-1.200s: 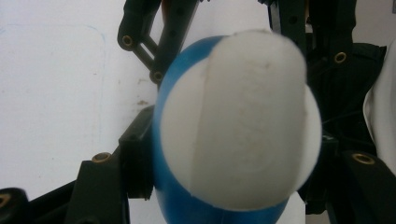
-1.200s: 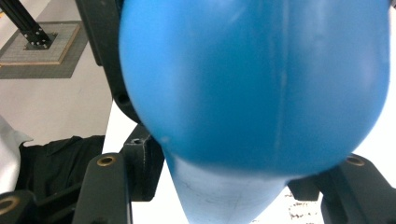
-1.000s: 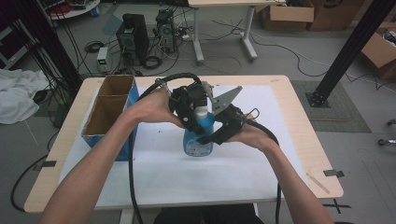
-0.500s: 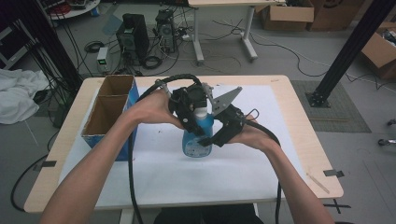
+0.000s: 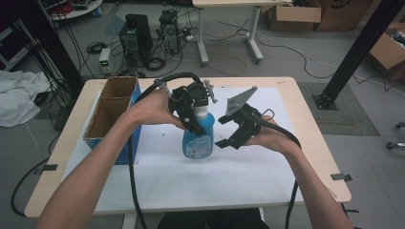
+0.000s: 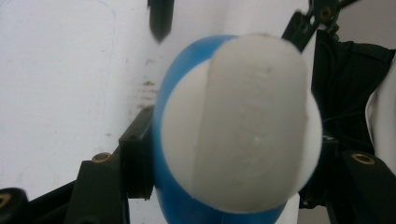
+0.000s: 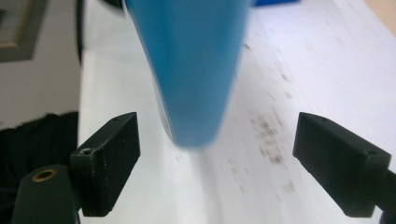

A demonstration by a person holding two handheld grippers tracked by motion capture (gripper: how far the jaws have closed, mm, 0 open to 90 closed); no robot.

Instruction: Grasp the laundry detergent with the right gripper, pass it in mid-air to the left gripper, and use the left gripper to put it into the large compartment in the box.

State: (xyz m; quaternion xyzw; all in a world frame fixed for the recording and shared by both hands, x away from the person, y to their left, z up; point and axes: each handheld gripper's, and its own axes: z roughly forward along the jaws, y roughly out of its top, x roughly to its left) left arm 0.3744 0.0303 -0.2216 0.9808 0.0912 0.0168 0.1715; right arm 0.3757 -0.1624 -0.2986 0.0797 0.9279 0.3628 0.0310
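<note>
The desk (image 5: 305,157) carries a white sheet, and an open cardboard box (image 5: 112,107) in a blue sleeve stands at its left edge. The blue bottle (image 5: 198,136) stands upright on the sheet near the desk's middle, right of the box.

My left gripper (image 5: 191,107) comes in from above, and its fingers are clamped on the bottle's upper part, below the white cap (image 6: 243,121). My right gripper (image 5: 231,131) sits just beside the bottle's right flank, its fingers spread wide with nothing between them.

Risks, as I judge them:
- The left grip sits high on a tall body. Any tilt of my hand could swing the base and tip the bottle.
- If the right fingers close off-centre, one finger could push the bottle sideways against the left grip.

View differences:
- The high view shows both grippers, the box and the bottle's label.
- The left gripper view shows the cap from above, seated between my fingers.
- The right gripper view shows the bottle's blue body, blurred, ahead of the gap between the spread fingers and apart from both.
</note>
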